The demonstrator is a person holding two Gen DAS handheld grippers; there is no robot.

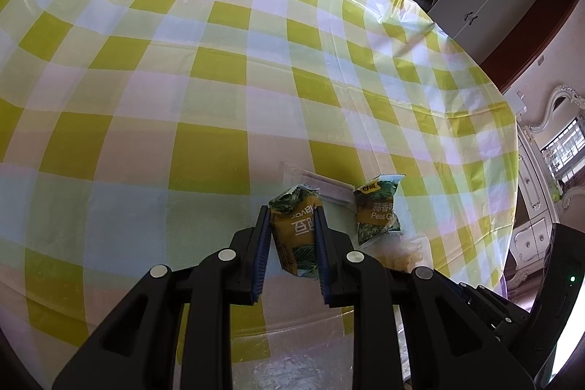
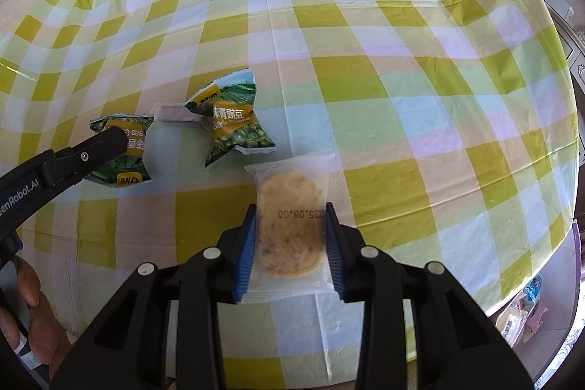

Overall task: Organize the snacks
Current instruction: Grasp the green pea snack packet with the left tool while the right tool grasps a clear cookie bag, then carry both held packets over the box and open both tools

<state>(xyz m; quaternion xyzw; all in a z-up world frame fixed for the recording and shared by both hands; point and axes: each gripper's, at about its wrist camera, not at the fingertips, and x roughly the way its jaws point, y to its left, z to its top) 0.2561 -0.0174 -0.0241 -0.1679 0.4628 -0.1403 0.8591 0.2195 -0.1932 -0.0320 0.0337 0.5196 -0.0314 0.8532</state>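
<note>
Left gripper [image 1: 292, 212] is clamped on a green pea packet [image 1: 296, 233]. Right gripper [image 2: 290, 209] pads press both sides of a clear-wrapped biscuit [image 2: 290, 225].

The clear biscuit wrapper [image 2: 290, 229] carries an inverted date stamp, legible as "025.08.30". The free pea packet [image 1: 378, 209] reads "Peas G". The left gripper [image 2: 120, 141] arm is marked "enRobot.AI", its start cut off.

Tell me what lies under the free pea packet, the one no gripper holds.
A flat white packet sticks out from beneath the free pea packet, on the checked tablecloth. The pea packet covers its other end, so its print and full shape stay hidden.
</note>
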